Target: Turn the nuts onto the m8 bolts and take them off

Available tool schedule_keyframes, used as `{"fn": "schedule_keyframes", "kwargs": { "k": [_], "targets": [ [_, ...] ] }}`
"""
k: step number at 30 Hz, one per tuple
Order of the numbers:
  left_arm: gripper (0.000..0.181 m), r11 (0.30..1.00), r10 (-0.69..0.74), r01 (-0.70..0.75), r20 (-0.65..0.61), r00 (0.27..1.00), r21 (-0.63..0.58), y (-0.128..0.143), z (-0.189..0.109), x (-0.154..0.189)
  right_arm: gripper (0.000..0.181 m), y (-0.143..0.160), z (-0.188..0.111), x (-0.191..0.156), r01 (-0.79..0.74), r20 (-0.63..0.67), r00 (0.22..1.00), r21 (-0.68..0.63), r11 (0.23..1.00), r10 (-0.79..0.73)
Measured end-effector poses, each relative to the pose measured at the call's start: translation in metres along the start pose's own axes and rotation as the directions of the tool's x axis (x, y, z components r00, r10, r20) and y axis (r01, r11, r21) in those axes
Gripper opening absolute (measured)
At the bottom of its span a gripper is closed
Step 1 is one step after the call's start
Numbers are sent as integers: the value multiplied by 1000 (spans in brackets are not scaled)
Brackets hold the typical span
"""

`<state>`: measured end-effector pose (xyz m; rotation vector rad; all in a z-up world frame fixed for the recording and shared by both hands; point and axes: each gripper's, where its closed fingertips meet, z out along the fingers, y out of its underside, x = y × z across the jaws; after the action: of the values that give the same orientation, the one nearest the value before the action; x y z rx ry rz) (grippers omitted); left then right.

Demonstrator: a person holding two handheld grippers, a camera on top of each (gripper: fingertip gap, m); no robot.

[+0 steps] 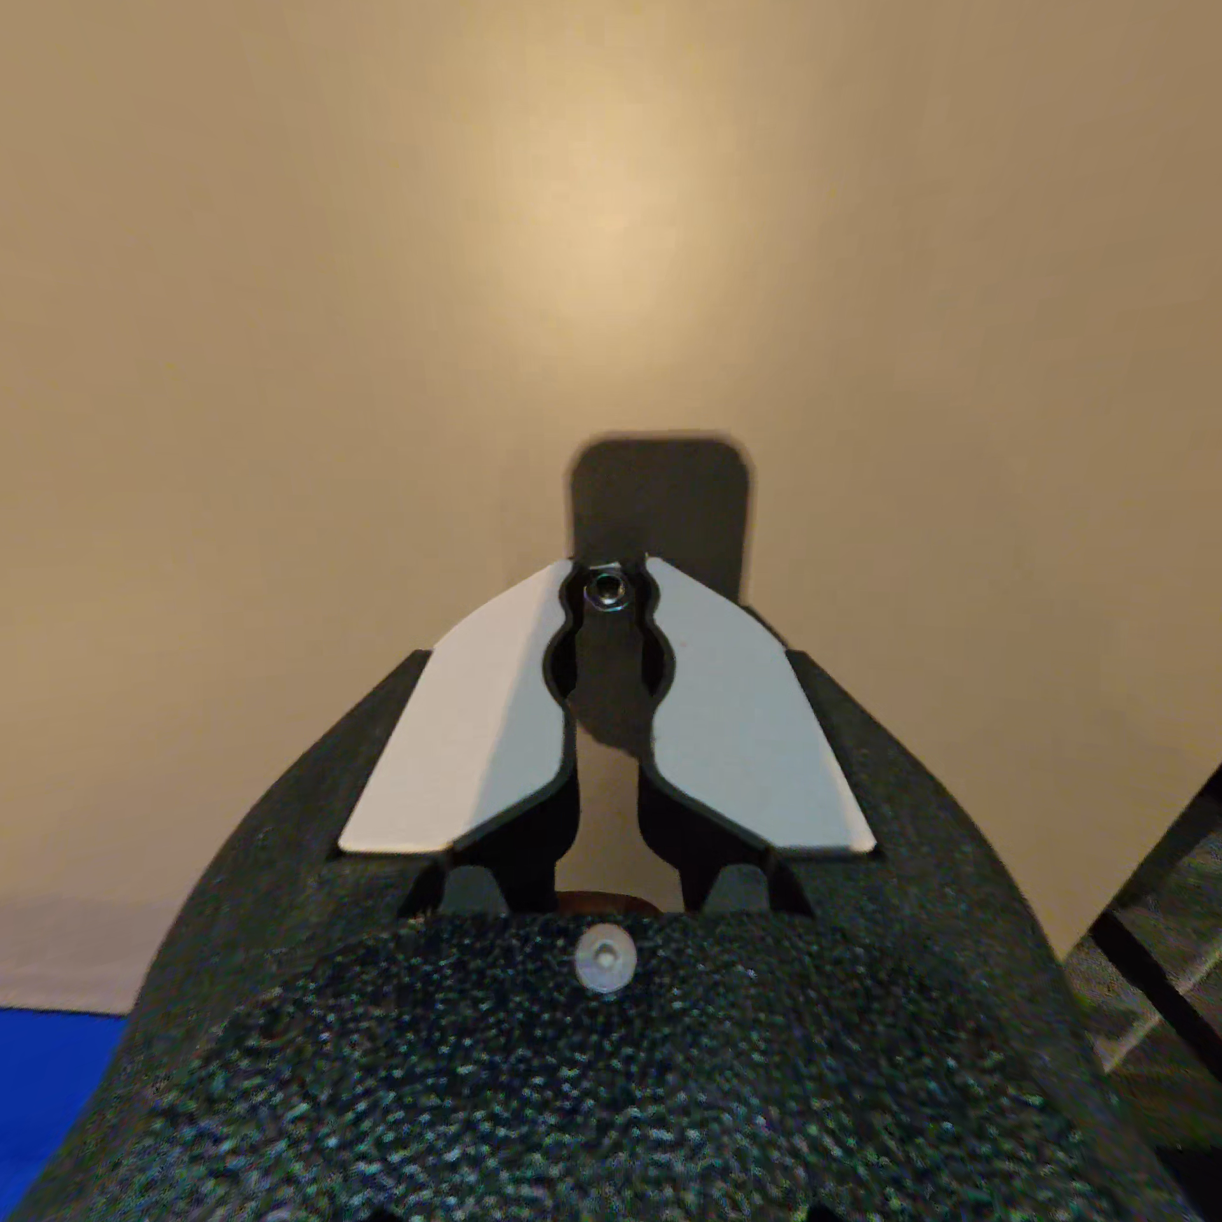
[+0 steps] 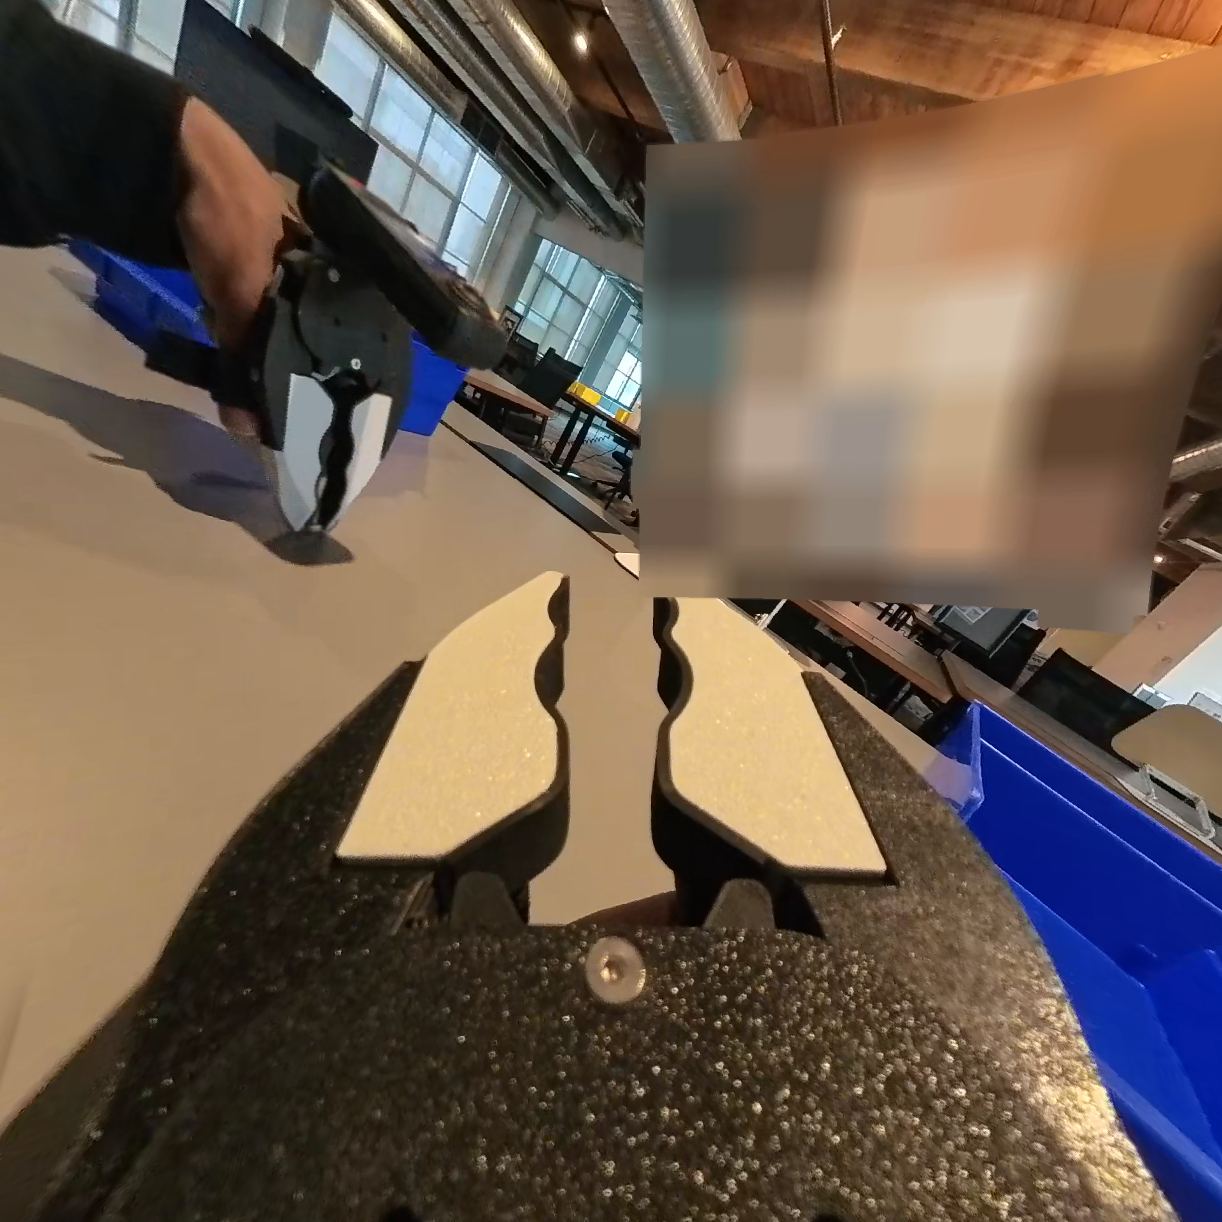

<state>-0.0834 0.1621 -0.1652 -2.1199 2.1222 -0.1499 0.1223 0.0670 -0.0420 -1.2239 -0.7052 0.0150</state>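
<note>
In the left wrist view my left gripper (image 1: 608,567) points straight down at the tan table (image 1: 330,330). Its white-faced fingers are closed around a small silver bolt (image 1: 606,590), seen end-on with its socket head up. I cannot make out a nut. In the right wrist view the left gripper (image 2: 316,522) shows at upper left, held by a hand (image 2: 225,218), with its tips down on the table (image 2: 132,661). My right gripper (image 2: 610,595) is open and empty, held low over the table, apart from the left one.
A blue bin (image 2: 1091,893) stands close on the right of my right gripper. Another blue bin (image 2: 433,387) stands behind the left gripper, and a blue edge (image 1: 59,1091) shows in the left wrist view. The table's far edge (image 2: 529,476) runs behind. About 25 centimeters separates my left fingertips from my right.
</note>
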Motion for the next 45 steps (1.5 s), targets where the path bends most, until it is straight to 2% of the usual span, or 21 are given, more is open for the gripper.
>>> {"fn": "schedule_keyframes", "kwargs": {
  "k": [3,6,10,14,17,20,25,27,30,34,39,45],
  "targets": [
    [16,1000,7,-7,-3,1000,-8,3,0,2,24,0,0,1,-10,-2,1000,2,1000,10],
    [27,999,-3,3,-11,1000,42,1,-10,4,24,0,0,2,-14,-6,1000,2,1000,14],
    [34,982,-43,43,-6,999,186,-2,-47,-1,24,0,-1,3,-17,-8,1000,0,1000,17],
    [37,958,-96,76,61,994,277,16,-94,-18,24,1,0,2,-17,-4,1000,-6,1000,17],
    [37,935,-198,140,154,968,325,51,-137,-50,24,2,0,1,-17,-2,1000,-12,1000,17],
    [37,907,-344,248,258,903,340,104,-177,-95,24,4,1,1,-13,-1,1000,-27,1000,13],
    [36,840,-533,424,362,765,339,189,-210,-168,24,12,5,-4,27,10,1000,-84,996,-26],
    [36,816,-576,478,374,727,325,215,-209,-193,23,15,9,-8,29,33,999,-110,994,-26],
    [37,808,-588,537,393,707,241,254,-194,-227,23,18,21,-13,31,77,997,-145,989,-19],
    [37,795,-603,583,326,728,168,280,-161,-260,24,19,42,-17,69,129,991,-170,983,-47],
    [38,798,-599,597,224,769,87,293,-116,-275,24,32,69,-22,84,179,983,-204,975,-47],
    [40,837,-543,546,149,827,18,291,-82,-269,23,32,98,-23,11,204,979,-206,979,32]
  ]
}}
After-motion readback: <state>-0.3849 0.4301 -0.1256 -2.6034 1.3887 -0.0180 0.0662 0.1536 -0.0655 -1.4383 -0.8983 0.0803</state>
